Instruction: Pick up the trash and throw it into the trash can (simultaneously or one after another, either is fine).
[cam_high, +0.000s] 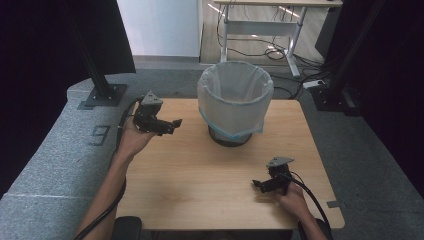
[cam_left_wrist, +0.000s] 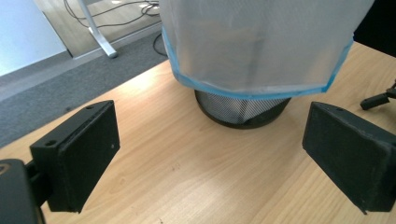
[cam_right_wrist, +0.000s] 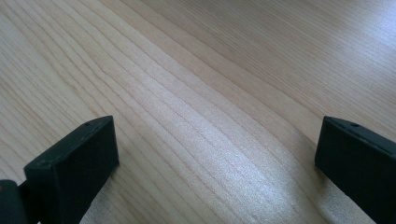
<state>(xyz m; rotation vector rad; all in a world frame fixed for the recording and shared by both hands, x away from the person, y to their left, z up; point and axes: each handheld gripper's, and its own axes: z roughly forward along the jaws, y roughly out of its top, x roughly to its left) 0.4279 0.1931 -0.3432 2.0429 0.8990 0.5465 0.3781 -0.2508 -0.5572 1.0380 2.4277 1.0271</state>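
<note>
Left claw (cam_high: 167, 125) is held wide open and empty above the bench's (cam_high: 200, 170) left edge, aimed at the mesh bin (cam_high: 234, 102) lined with a white bag at the centre back. Right claw (cam_high: 260, 184) is held open, empty, near the front right corner.

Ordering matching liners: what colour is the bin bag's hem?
Light blue hem on a translucent white bag; left gripper view.
</note>
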